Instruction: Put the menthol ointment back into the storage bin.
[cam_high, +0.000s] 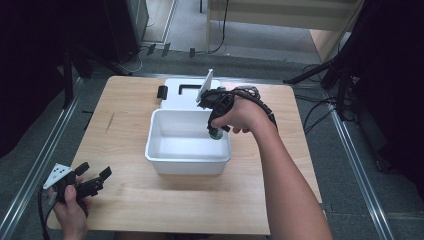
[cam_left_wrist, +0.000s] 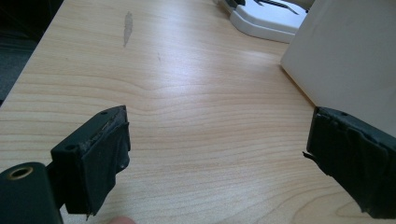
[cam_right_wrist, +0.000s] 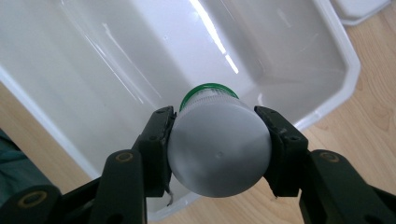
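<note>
The right gripper (cam_right_wrist: 218, 140) squeezes a grey bottle with a green cap (cam_right_wrist: 218, 151) between its two black jaws. The bottle's flat bottom faces the camera and its cap points down into the white tub (cam_right_wrist: 116, 60). In the high view the bottle (cam_high: 216, 133) hangs over the tub's rim at about 3 o'clock. The tub (cam_high: 170, 162) sits in the middle of the wooden table (cam_high: 150, 200). A white lid (cam_high: 180, 100) lies at the tub's 12 o'clock. The left gripper (cam_high: 95, 180) rests at the table's 8 o'clock, jaws wide apart with nothing between them.
</note>
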